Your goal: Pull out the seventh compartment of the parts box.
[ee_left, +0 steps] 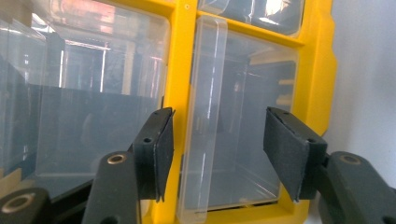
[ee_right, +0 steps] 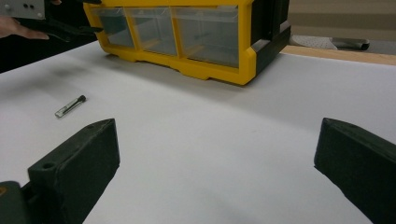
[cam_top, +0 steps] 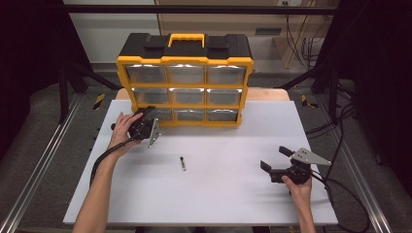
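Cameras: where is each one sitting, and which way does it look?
High view: above the table, looking forward and down; both forearms, left gripper and right gripper show.
Left gripper view: on the left gripper, facing a clear drawer handle that stands between its open jaws.
Right gripper view: on the right gripper, low over the table, jaws wide.
High and right gripper views share the yellow drawer cabinet and the small bit.

We see a storage organiser (cam_top: 184, 82) with a yellow frame, black top and yellow handle; its drawers (ee_left: 233, 116) are clear plastic. The table (cam_top: 218, 184) is plain white. The left gripper (ee_left: 217, 154) and right gripper (ee_right: 217, 172) are black. The small bit (cam_top: 182, 163) is black and silver.
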`<state>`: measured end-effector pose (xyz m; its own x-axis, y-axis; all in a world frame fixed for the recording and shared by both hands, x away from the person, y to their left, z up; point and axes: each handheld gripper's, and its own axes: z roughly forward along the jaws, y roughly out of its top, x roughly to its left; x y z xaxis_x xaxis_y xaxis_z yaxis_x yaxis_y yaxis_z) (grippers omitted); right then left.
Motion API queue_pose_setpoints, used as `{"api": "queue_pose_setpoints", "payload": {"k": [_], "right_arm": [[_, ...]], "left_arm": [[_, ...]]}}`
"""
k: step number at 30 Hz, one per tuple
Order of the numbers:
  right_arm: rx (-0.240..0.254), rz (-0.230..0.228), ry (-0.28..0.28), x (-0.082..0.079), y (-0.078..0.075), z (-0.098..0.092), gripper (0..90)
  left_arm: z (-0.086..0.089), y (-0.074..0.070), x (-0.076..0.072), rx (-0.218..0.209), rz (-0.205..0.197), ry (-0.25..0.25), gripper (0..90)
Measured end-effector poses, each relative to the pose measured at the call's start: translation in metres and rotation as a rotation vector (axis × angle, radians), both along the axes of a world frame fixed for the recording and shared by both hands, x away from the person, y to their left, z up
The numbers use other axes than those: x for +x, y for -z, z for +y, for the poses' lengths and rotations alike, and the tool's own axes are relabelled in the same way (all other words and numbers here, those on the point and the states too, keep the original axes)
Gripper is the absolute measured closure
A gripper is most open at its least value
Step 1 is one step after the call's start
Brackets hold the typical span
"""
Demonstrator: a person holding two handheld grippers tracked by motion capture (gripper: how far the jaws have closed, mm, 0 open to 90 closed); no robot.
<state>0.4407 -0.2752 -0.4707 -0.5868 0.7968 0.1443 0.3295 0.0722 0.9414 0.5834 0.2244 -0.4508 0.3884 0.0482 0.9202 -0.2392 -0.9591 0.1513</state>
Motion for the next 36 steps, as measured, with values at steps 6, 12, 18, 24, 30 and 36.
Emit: {"api": "queue_pose_setpoints", "payload": {"k": [6,12,18,24,30,36], "right_arm": [[0.000,-0.001,-0.001,0.000,0.000,0.000,0.9],[0.002,0.000,0.002,0.000,0.000,0.000,1.0],[-0.001,-0.001,0.002,0.000,0.000,0.000,1.0],[-0.002,0.000,0.003,0.000,0.000,0.000,1.1],[-0.001,0.000,0.002,0.000,0.000,0.000,1.1],[-0.002,0.000,0.004,0.000,0.000,0.000,1.1]], "left_arm": [[0.002,0.005,0.000,0.005,-0.018,0.008,50.2],[0.000,0.009,0.001,0.011,-0.055,0.011,52.9],[0.000,0.012,0.000,0.018,-0.092,0.012,56.6],[0.001,0.014,0.000,0.023,-0.119,0.011,58.4],[0.001,0.016,0.000,0.030,-0.144,0.012,60.7],[-0.001,0.018,0.000,0.045,-0.181,0.022,65.1]]}}
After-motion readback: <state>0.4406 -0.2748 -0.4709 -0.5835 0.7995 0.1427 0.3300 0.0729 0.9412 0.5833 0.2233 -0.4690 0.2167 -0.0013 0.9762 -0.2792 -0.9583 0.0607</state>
